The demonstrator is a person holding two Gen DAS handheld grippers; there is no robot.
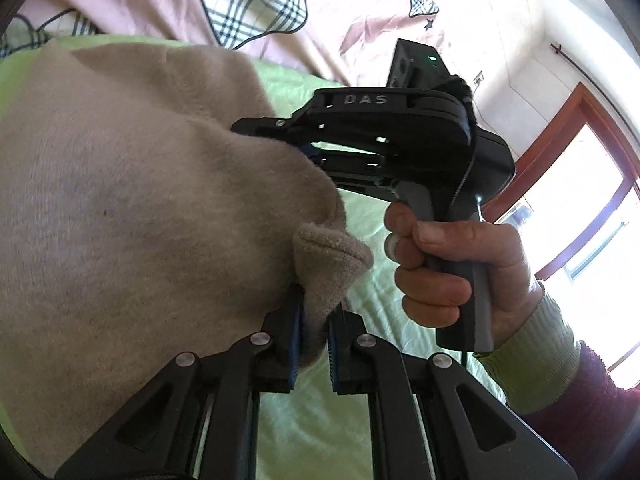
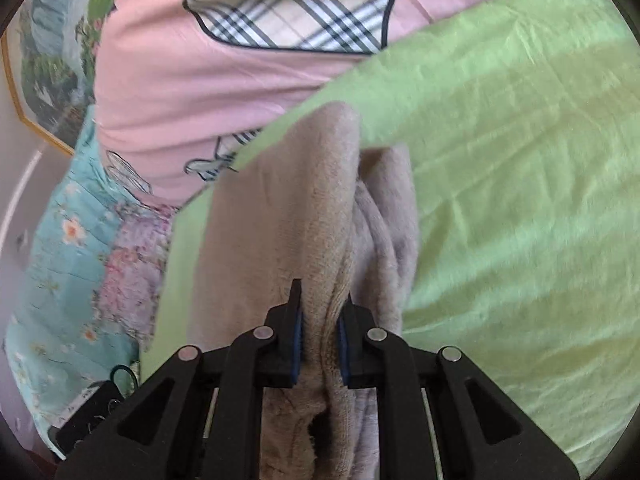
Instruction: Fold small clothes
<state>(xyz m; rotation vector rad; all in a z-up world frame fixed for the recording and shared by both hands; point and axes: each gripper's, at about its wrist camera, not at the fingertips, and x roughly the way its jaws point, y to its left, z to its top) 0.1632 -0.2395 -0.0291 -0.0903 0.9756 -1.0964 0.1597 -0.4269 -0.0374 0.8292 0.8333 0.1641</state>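
Beige fleece garment [image 1: 120,200] is clamped by left tongs [image 1: 312,332] and right tongs [image 2: 320,336]; right hand [image 1: 460,272], gripping the handle, is shown only in the left view.

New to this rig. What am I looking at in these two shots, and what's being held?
No robot here: a person holds a trigger-operated gripper in each hand, each carrying a fisheye camera looking along its fingers. The left camera shows the left gripper pinching a corner of a beige fleece garment, with the person's right hand working the other tool. The right camera shows the right gripper clamped on a bunched fold of the same garment. It hangs over a green sheet; a pink quilt lies behind.
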